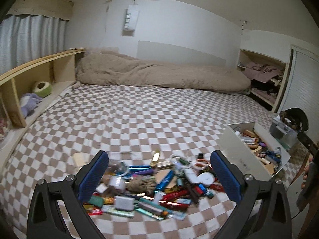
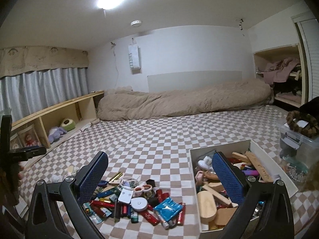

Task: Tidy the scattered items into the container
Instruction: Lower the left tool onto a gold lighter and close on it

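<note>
A pile of small scattered items (image 1: 151,187) lies on the checkered bed cover: lighters, tubes, packets, a white round disc, a knot of twine. It also shows in the right wrist view (image 2: 137,201). A white box (image 1: 233,151) holding wooden blocks and small things stands to the right of the pile, and shows in the right wrist view (image 2: 265,157). My left gripper (image 1: 159,171) is open and empty above the pile. My right gripper (image 2: 159,171) is open and empty, between the pile and the box.
A beige rolled duvet (image 2: 183,101) lies along the far wall. A wooden shelf (image 1: 39,75) with soft toys runs along the left. A clear plastic bin (image 2: 299,143) stands right of the box. The checkered bed cover (image 1: 139,119) stretches behind the pile.
</note>
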A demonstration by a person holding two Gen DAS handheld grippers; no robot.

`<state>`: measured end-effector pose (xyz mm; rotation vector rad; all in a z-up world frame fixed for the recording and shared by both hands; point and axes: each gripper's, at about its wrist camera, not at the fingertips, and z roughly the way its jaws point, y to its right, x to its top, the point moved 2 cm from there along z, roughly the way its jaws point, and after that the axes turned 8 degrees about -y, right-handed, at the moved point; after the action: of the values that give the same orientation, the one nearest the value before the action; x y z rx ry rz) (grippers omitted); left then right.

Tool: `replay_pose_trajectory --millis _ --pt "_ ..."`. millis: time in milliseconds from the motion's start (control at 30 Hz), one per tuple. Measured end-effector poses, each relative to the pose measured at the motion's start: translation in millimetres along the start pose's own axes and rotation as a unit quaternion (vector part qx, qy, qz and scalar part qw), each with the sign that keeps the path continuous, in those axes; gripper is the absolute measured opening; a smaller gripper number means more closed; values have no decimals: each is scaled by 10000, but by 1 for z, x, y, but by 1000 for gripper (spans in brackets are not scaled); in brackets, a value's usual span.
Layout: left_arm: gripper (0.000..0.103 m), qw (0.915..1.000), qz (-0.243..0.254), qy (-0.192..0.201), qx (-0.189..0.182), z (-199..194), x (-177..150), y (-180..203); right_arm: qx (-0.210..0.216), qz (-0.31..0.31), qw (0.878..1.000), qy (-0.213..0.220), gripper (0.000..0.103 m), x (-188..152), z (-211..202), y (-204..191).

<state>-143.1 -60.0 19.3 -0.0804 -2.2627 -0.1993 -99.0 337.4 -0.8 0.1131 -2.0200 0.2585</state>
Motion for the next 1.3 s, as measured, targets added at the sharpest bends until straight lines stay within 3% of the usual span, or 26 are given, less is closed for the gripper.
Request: replay_pose_trajectory --millis 233,600,900,1200,1300 --pt "103 9984 -191 -188 491 -6 -17 -54 128 -65 9996 -224 103 -11 13 -30" --pt "103 9878 -521 -1023 1053 22 -80 -133 217 -136 9932 -1135 103 -70 71 -69" --pt "103 9720 -482 -1868 1343 69 -131 -164 91 -425 9782 -2032 103 -128 115 -97" --pt "103 9579 -603 -2359 1519 101 -165 -191 183 -358 9606 -2750 103 -173 152 -111" --pt "103 9592 -535 -2324 1517 103 -169 -192 137 -344 9572 -2869 103 -181 159 -109"
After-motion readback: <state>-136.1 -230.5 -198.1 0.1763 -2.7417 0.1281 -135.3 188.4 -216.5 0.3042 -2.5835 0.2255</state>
